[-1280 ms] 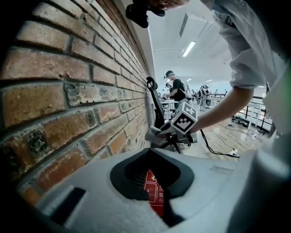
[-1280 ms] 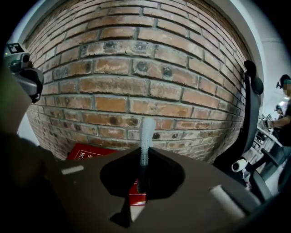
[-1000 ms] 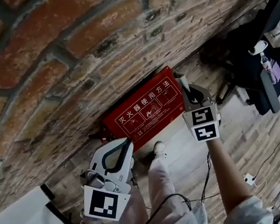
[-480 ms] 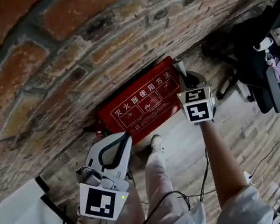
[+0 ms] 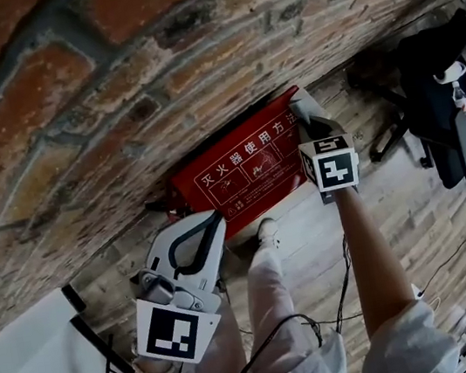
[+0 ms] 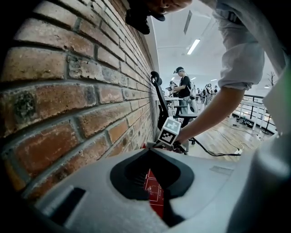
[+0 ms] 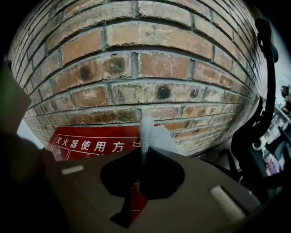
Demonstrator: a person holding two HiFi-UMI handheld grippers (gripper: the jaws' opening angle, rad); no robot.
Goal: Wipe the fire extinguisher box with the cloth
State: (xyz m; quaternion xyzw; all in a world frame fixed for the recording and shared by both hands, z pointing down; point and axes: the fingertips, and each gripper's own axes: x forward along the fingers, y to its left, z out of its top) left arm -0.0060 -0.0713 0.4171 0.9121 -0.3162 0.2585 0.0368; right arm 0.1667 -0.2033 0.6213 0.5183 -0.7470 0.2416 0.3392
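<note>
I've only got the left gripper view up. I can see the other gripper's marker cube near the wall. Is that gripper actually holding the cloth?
Observer: Yes. The right gripper view shows the right gripper shut on the white cloth, which sticks up past its jaws.
Operator: Where along the box is it?
Observer: In the head view it is at the right end of the red fire extinguisher box, beside the last characters of the white heading.
Operator: And where is my left gripper relative to that?
Observer: In the head view the left gripper hangs near the box's left end, opposite the cloth.
</note>
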